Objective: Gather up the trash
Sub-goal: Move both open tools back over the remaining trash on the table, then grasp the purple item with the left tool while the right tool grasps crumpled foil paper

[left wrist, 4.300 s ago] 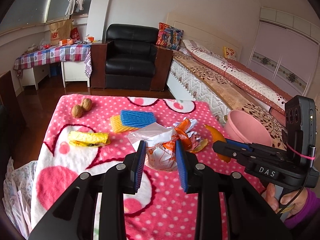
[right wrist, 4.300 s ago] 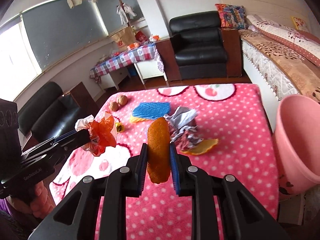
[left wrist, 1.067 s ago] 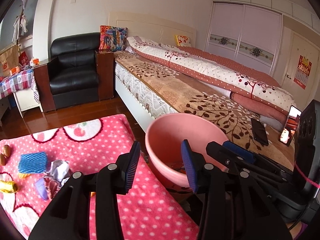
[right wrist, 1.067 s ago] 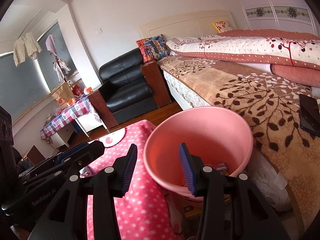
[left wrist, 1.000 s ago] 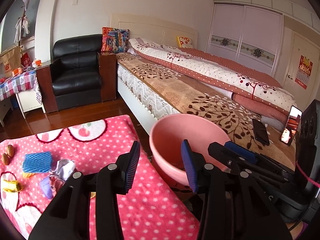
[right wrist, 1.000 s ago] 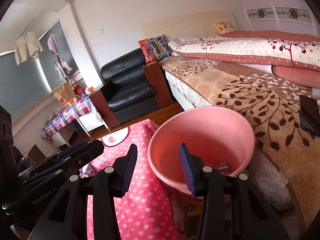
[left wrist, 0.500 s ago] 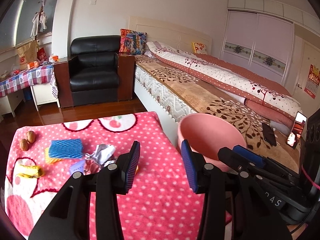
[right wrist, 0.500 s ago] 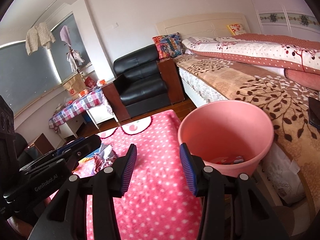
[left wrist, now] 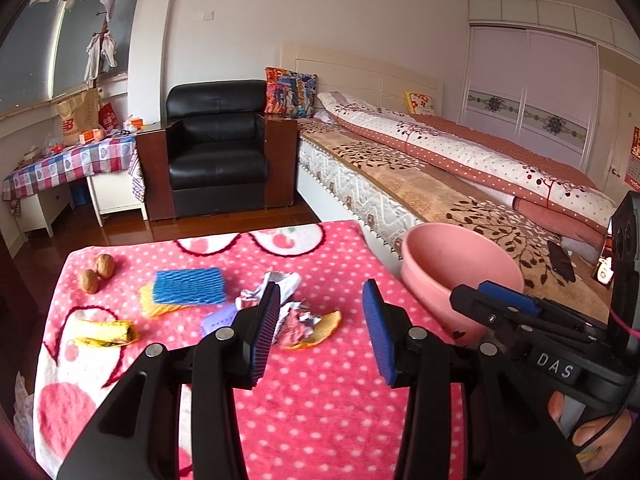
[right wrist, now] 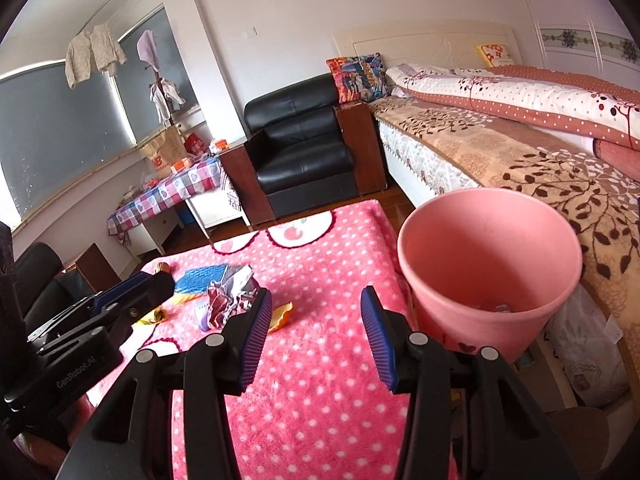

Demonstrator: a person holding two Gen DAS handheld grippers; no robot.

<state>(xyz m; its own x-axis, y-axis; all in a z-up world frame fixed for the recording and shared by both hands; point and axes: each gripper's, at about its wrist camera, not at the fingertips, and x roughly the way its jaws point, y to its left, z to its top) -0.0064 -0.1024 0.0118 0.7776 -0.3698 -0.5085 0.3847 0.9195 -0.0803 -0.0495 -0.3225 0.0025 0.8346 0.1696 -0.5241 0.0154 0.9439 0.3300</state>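
Observation:
My left gripper [left wrist: 322,334] is open and empty above the pink dotted blanket [left wrist: 320,412]. My right gripper [right wrist: 314,338] is open and empty too, just left of the pink bin [right wrist: 488,276]; the bin also shows in the left wrist view [left wrist: 456,268]. Trash lies on the blanket ahead: a crumpled silver wrapper [left wrist: 286,292], an orange peel [left wrist: 320,328], a small purple packet [left wrist: 218,320], a yellow wrapper [left wrist: 106,332], and blue and yellow foam nets [left wrist: 188,286]. The wrapper [right wrist: 232,294] and peel [right wrist: 282,314] also show in the right wrist view. Some scraps [right wrist: 502,308] lie in the bin.
Two walnuts [left wrist: 96,272] sit at the blanket's far left corner. A bed [left wrist: 440,176] runs along the right behind the bin. A black armchair [left wrist: 218,148] and a side table with a checked cloth [left wrist: 68,160] stand beyond the blanket.
Both grippers let go of their trash over the bin, then swung back left toward the blanket. The trash on the blanket has come back into view.

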